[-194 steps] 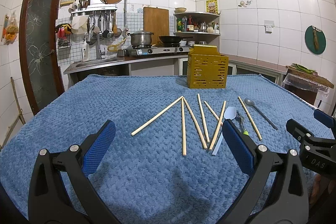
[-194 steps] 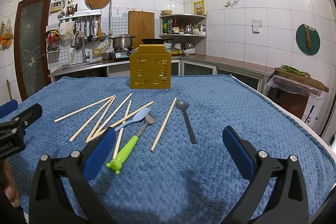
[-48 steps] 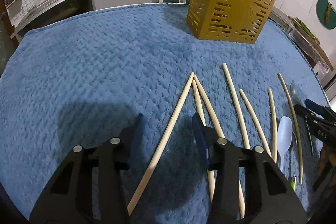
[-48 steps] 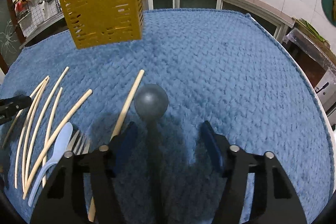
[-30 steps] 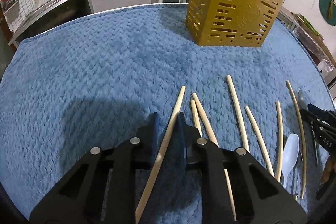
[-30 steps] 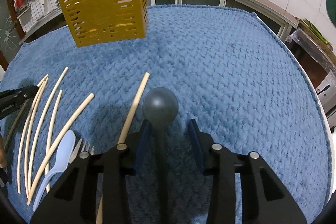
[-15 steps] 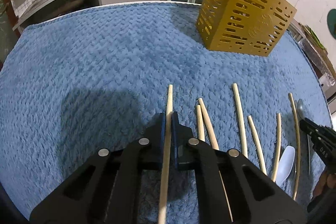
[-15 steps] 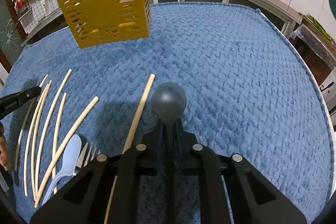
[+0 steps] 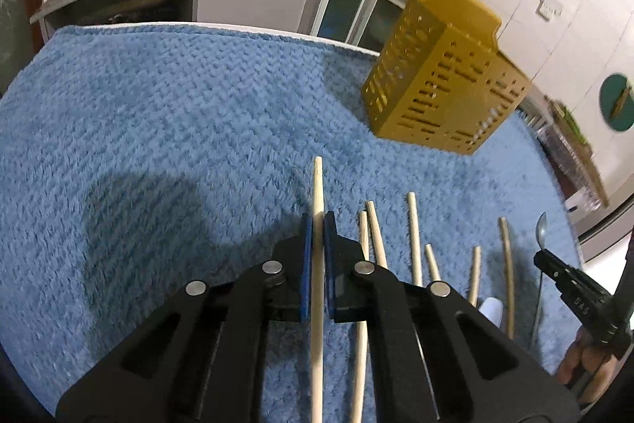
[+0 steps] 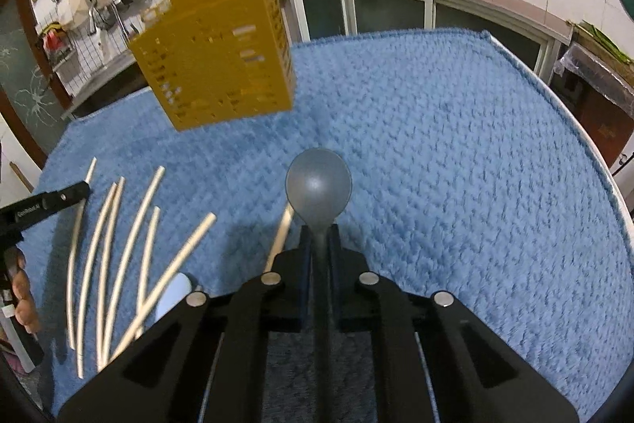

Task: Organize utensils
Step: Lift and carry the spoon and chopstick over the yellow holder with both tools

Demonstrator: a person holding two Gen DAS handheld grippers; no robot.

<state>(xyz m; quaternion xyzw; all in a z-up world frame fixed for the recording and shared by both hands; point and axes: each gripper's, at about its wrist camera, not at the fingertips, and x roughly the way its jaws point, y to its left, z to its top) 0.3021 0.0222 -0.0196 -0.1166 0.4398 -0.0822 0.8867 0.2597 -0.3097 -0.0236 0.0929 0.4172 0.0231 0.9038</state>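
A blue knitted cloth [image 9: 158, 113] covers the desk, where the perforated yellow plastic utensil holder [image 9: 443, 86] stands at the far side. Both pairs of jaws, apart a second ago, have now closed: the left gripper [image 9: 315, 224] is clamped on a pale wooden chopstick [image 9: 318, 185], the right gripper [image 10: 318, 236] on a dark grey spoon [image 10: 319, 185]; both utensils seem ready for carrying to the holder, the remaining loose chopsticks [image 10: 119, 244] still on the cloth

Two close wrist views, angled down, sharing yellow basket [image 9: 443, 82] and blue cloth [image 10: 455, 153].
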